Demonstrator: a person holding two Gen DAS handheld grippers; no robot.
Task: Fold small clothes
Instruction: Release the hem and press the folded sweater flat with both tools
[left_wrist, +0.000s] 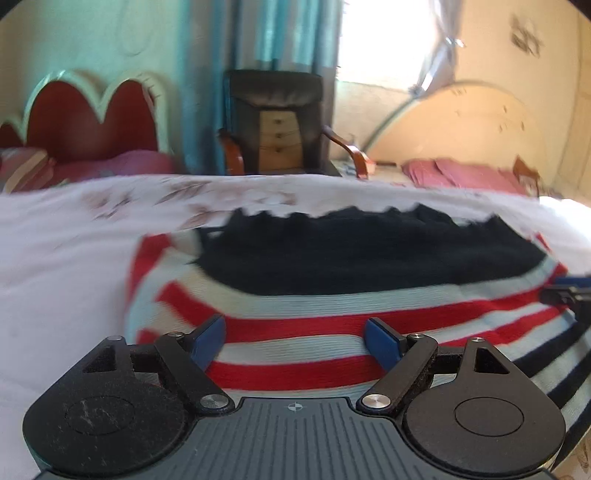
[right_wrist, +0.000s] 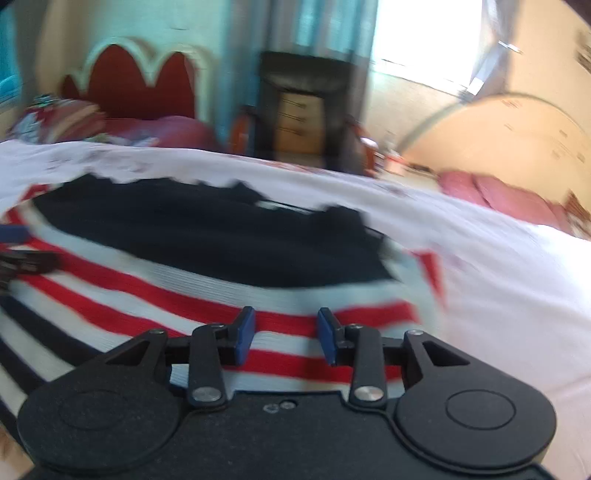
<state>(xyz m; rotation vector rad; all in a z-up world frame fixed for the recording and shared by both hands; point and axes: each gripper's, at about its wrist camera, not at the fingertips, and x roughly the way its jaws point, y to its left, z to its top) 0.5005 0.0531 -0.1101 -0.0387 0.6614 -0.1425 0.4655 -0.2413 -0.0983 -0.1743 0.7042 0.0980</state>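
Note:
A small knit sweater (left_wrist: 332, 306) with red, white and navy stripes and a dark navy upper part lies flat on a white bedsheet (left_wrist: 66, 258); it also shows in the right wrist view (right_wrist: 184, 295). My left gripper (left_wrist: 295, 341) is open, low over the striped part near its left side, nothing between its blue pads. My right gripper (right_wrist: 286, 338) is open over the striped part near the sweater's right edge, holding nothing. The right gripper's tip shows at the right edge of the left wrist view (left_wrist: 569, 291).
The white sheet (right_wrist: 498, 295) spreads beyond the sweater on both sides. Behind the bed stand a dark armchair (left_wrist: 277, 122), a red scalloped headboard (left_wrist: 92, 114) with pillows, teal curtains and a bright window. Pink cloth (left_wrist: 461, 173) lies at the back right.

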